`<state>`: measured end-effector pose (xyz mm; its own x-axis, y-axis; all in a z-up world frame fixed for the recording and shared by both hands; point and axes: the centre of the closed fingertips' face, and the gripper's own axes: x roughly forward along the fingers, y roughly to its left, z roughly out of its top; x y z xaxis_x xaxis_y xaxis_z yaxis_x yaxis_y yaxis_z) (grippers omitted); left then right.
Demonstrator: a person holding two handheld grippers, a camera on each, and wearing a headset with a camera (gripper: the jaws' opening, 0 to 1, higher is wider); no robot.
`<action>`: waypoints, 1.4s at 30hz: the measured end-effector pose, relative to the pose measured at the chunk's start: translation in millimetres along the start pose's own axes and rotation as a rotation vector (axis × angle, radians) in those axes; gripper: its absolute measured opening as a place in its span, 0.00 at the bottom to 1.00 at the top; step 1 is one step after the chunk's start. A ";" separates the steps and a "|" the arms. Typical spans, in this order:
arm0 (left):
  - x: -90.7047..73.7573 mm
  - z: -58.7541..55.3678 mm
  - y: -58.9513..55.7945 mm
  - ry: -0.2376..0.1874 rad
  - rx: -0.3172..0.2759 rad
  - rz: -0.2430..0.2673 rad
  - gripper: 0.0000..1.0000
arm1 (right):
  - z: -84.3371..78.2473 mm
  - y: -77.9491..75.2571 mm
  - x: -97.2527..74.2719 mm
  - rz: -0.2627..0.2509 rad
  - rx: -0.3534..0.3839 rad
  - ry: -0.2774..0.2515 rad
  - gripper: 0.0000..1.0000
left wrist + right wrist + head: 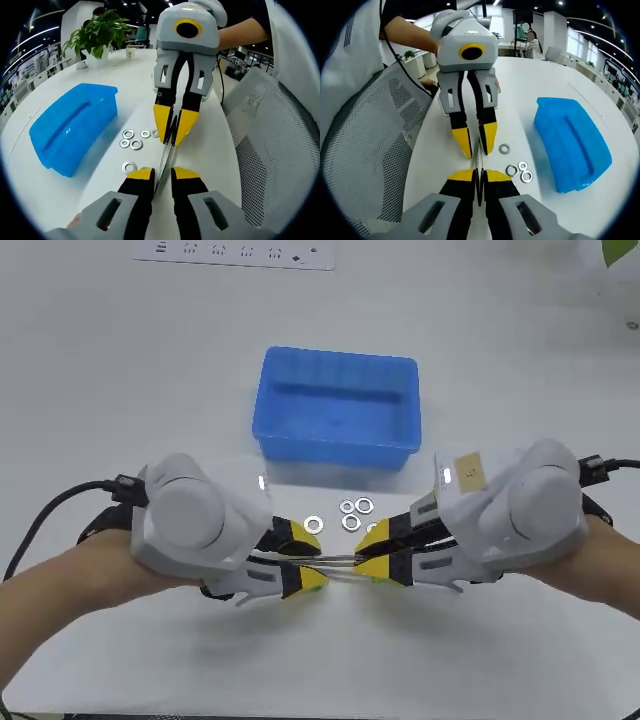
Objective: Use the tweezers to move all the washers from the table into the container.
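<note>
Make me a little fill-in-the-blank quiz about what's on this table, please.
1. The container is coloured ____.
2. The left gripper and the right gripper each hold one end of the same pair of ____ in their jaws.
3. The washers lie on the ____, outside the container.
Missing words: blue; tweezers; table.
</note>
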<state>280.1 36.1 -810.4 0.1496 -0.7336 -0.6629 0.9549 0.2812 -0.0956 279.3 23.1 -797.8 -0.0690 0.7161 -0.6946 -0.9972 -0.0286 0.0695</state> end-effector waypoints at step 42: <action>-36.5 30.3 -19.8 0.050 0.064 0.035 0.09 | 12.4 16.5 -1.3 0.013 -0.087 -0.095 0.08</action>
<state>263.5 38.5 -761.8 0.1717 -0.6919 -0.7013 0.9639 0.2651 -0.0255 263.4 30.4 -786.8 -0.0826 0.7780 -0.6228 -0.9954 -0.0954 0.0128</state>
